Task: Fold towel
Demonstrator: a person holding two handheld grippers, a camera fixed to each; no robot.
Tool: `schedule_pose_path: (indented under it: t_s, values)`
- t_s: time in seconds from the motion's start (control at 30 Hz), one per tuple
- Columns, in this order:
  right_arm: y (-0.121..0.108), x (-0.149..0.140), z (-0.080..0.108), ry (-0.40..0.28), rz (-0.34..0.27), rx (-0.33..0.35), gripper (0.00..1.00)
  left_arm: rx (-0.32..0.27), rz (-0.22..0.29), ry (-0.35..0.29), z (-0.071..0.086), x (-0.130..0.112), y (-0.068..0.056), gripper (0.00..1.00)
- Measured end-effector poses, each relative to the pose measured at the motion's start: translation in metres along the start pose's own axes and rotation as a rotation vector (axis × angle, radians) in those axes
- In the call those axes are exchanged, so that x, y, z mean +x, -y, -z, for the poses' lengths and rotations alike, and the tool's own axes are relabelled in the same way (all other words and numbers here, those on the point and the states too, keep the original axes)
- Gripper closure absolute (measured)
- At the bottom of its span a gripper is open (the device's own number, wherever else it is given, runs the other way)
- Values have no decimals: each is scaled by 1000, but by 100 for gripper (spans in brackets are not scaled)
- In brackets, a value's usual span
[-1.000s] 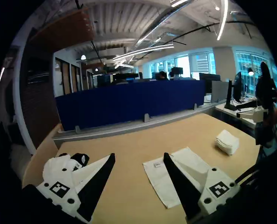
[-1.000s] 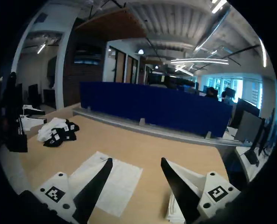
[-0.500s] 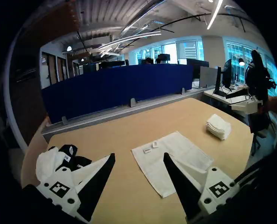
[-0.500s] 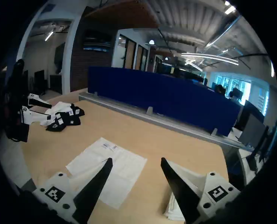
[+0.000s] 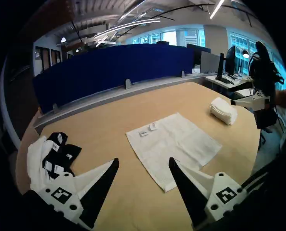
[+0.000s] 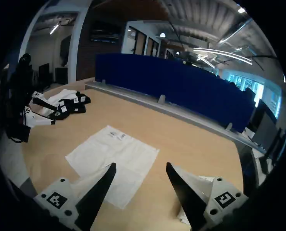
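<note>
Towel (image 5: 174, 144) is lying spread flat in the middle of the bench (image 5: 116, 111), just ahead of both tongs, its long axis seemingly running away from them. Left gripper (image 5: 143, 159) and right gripper (image 6: 140, 164) are hovering wide open and empty, flanking its near corner.

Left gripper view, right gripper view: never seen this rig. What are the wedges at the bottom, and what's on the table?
A person holds a two-finger gripper in each hand; a camera on each looks along its fingers. The wedges are those fingers: left gripper in the left gripper view, right gripper in the right gripper view. Both are open, holding nothing. On the wooden table lie a flat white towel, a folded white stack and a pile of black and white cloths.
</note>
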State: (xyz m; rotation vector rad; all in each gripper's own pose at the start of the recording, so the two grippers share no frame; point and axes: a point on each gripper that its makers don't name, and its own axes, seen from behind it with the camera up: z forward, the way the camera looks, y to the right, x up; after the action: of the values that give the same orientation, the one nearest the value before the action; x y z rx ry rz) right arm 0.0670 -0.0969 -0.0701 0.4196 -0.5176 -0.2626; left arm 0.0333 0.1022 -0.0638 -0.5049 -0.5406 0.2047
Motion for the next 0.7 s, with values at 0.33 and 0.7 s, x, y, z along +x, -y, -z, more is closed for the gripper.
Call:
schedule_pose_path:
  t_s: [0.33,0.7]
  values:
    - [14,-53,-24,87,-11,34,0,-47,-2,86,-24,-45,-16,4]
    - [29,-119,-37,235,3,91,0,-130,-20,228,-42,-102,-40,4]
